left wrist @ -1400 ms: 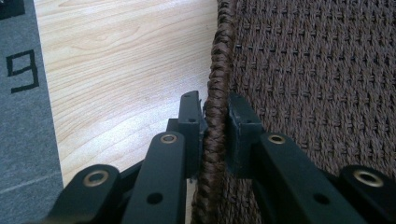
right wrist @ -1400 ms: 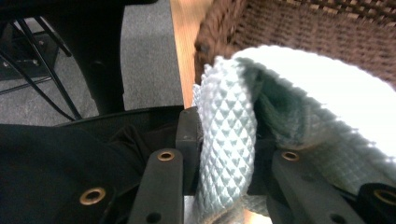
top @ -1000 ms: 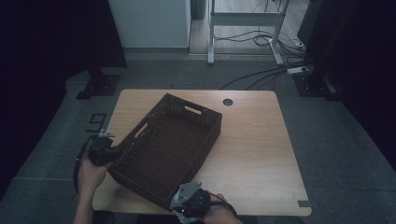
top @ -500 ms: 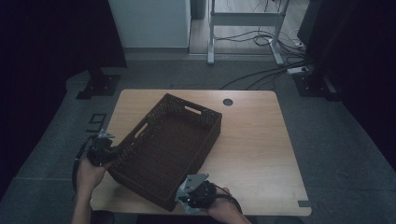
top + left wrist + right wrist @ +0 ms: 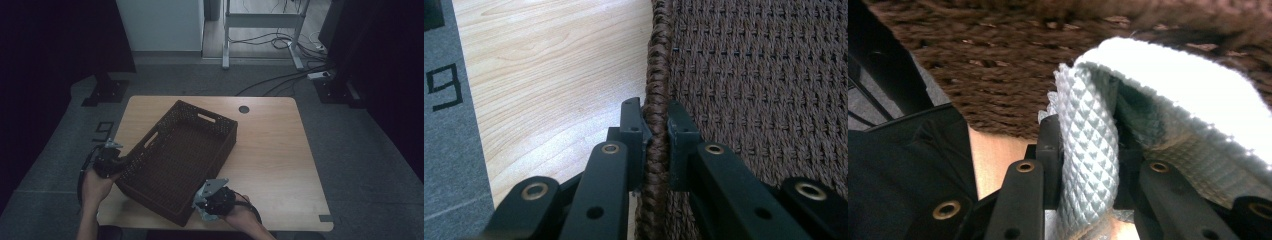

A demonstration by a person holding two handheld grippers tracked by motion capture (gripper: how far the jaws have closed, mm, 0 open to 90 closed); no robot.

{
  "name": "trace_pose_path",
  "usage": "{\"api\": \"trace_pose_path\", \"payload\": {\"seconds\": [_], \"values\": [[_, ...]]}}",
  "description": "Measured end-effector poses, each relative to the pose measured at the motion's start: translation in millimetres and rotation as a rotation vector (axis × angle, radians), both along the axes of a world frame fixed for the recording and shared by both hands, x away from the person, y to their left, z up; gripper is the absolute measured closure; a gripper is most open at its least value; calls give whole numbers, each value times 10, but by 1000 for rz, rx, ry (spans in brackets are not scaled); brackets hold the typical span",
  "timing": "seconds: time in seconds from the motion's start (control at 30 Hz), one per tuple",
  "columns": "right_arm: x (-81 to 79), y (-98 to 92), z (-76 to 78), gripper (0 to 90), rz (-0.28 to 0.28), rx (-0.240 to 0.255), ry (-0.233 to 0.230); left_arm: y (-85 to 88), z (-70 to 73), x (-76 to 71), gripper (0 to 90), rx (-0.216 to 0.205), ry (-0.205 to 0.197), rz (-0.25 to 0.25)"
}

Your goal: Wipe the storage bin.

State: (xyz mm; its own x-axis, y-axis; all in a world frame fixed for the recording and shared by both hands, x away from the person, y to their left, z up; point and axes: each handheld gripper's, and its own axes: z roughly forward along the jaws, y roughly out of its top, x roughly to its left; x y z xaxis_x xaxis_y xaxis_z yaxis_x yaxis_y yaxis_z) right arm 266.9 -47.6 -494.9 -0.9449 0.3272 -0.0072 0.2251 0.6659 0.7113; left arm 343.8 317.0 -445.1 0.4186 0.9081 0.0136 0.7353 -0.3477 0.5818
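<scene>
Compared with a second earlier, the right gripper (image 5: 206,203) has shifted right along the woven basket (image 5: 177,160) near corner; the left gripper (image 5: 111,161) is unchanged. The braided rim (image 5: 655,125) is pinched by the left jaws. A grey quilted cloth (image 5: 1088,165) is pinched by the right jaws in the right gripper view. The basket sits left of centre on the table (image 5: 280,150), its long axis running lower left to upper right.

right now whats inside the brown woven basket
From the high view the basket looks empty: just its dark woven floor and walls. The corner nearest the right gripper is hidden by the near wall. That gripper pinches a grey quilted cloth just outside the basket.
</scene>
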Motion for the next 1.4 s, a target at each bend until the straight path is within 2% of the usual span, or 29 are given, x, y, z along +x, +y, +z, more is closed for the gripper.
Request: {"api": "trace_pose_path", "payload": {"seconds": [0.53, 1.03, 1.4], "values": [[243, -145, -17, 720, -88, -9, 10, -2, 5, 0, 820, 11, 3, -10], [411, -228, -23, 717, -131, -12, 19, 8, 4, 4, 818, 1, 6, -15], [589, -352, -39, 716, -194, -15, 23, 15, 2, 8, 818, -3, 8, -17]]}}
